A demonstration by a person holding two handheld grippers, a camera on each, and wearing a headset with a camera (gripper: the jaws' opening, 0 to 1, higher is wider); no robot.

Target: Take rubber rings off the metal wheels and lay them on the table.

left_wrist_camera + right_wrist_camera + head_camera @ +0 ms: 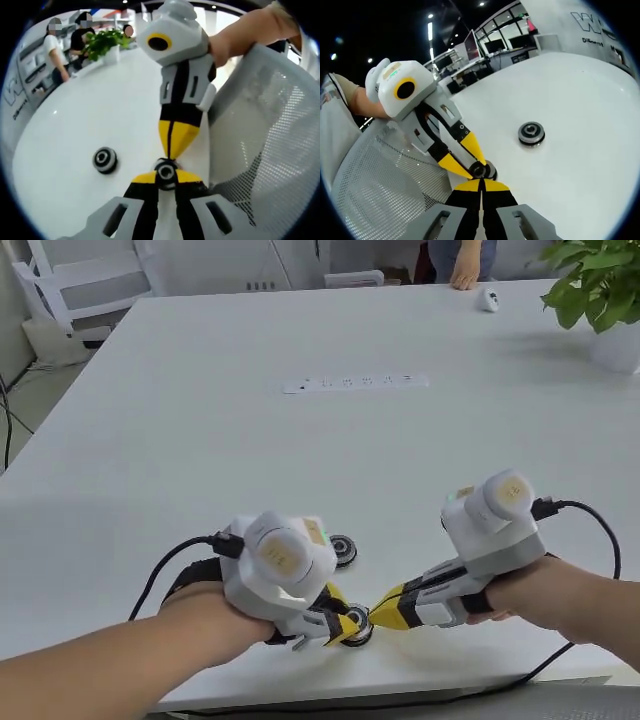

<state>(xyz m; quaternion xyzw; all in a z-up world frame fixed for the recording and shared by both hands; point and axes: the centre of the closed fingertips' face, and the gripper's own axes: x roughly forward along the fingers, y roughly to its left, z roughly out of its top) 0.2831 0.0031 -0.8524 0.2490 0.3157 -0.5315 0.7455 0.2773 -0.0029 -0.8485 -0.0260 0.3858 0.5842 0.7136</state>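
A small metal wheel with a black rubber ring sits near the table's front edge, and my left gripper is shut on it. In the left gripper view the yellow tips clamp the wheel from both sides. My right gripper is shut, and its pointed tip touches the wheel's rim. Whether it pinches the ring I cannot tell. The right gripper view shows its own shut jaws meeting the wheel. A second ringed wheel lies flat on the table just beyond.
The white table carries a power strip at its middle and a potted plant at the far right. A person's hand rests at the far edge. A white mesh chair stands close behind the front edge.
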